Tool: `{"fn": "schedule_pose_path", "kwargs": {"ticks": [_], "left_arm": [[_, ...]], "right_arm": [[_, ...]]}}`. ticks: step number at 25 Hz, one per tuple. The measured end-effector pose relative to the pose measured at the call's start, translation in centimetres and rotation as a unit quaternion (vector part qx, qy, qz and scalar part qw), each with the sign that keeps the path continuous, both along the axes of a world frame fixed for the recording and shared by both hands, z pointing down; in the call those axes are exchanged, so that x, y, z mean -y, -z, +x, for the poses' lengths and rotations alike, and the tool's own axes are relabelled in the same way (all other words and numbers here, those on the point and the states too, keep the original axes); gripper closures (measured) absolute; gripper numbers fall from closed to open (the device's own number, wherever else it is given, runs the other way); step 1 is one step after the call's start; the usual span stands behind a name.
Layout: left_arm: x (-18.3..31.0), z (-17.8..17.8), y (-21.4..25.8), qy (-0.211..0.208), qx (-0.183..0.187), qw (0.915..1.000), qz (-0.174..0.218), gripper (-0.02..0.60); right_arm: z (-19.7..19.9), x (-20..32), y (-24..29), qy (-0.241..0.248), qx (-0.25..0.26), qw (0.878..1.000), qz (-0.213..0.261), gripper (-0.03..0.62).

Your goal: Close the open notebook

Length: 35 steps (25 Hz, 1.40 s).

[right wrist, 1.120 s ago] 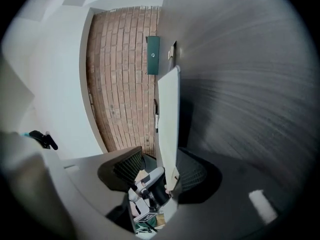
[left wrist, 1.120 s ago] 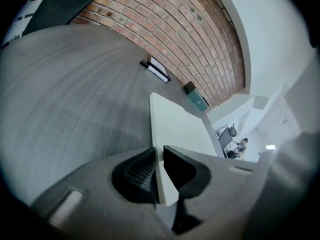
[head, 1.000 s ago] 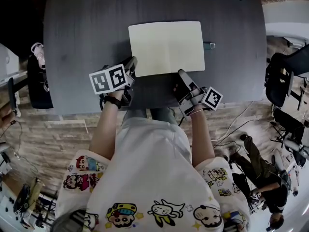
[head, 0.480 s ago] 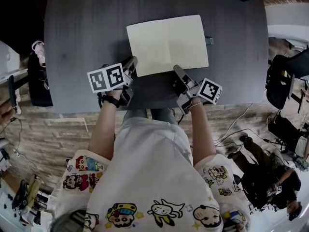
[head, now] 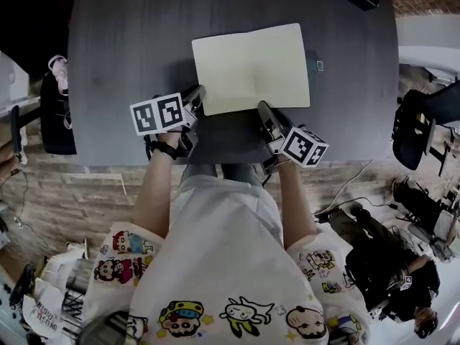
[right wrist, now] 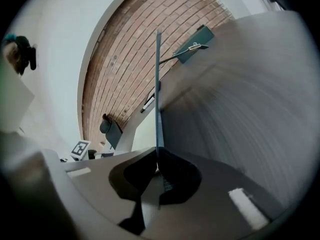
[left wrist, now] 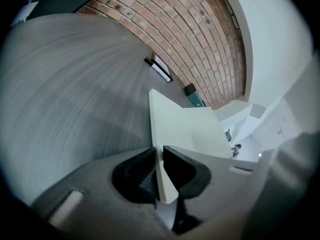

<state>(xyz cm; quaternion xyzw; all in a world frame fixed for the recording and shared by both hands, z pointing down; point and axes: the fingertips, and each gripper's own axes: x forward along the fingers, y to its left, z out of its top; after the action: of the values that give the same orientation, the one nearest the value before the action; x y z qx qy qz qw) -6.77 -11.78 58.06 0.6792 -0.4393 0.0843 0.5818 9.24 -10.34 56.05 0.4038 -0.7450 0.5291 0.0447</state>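
Two grippers clamp the near edge of the open notebook. The left gripper holds its left corner. The right gripper has just closed its jaws on the right half.

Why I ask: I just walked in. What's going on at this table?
A person is working on an open notebook on the table with a gripper in each hand. The left gripper is clamped on its near left corner, and the right gripper is shut on a thin sheet at its near right edge. The notebook lies open, not yet folded shut.
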Motion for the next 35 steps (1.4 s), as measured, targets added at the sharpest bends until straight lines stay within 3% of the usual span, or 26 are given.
{"fn": "schedule_pose_path", "kwargs": {"ticks": [5, 11, 17, 22, 25, 30, 35], "left_arm": [[-0.1, -0.4, -0.2, 0.019, -0.026, 0.9994, -0.009, 0.535], [-0.1, -1.0, 0.0, 0.034, -0.055, 0.9979, -0.004, 0.54], [-0.8, -2.6, 0.9, 0.082, -0.105, 0.9911, 0.012, 0.54], [-1.7, -2.6, 2.3, 0.104, -0.115, 0.9876, 0.024, 0.54], [-2.4, -3.1, 2.7, 0.115, -0.113, 0.9864, 0.03, 0.54], [-3.8, -4.6, 2.8, 0.134, -0.116, 0.9837, 0.034, 0.538], [-4.9, -5.3, 2.5, 0.144, -0.115, 0.9825, 0.029, 0.539]], "right_arm": [[-0.5, -0.2, 0.0, 0.04, -0.093, 0.993, 0.054, 0.574], [-1.2, -0.4, -0.1, 0.093, -0.201, 0.969, 0.111, 0.568], [-2.0, -0.8, -0.3, 0.161, -0.287, 0.931, 0.156, 0.556], [-1.2, -0.6, 0.0, 0.206, -0.343, 0.897, 0.186, 0.549], [-1.3, -0.6, 0.1, 0.235, -0.377, 0.873, 0.203, 0.544], [-2.4, -1.0, 0.1, 0.29, -0.431, 0.821, 0.236, 0.528], [-3.0, -1.5, 0.0, 0.335, -0.431, 0.799, 0.252, 0.521]]}}
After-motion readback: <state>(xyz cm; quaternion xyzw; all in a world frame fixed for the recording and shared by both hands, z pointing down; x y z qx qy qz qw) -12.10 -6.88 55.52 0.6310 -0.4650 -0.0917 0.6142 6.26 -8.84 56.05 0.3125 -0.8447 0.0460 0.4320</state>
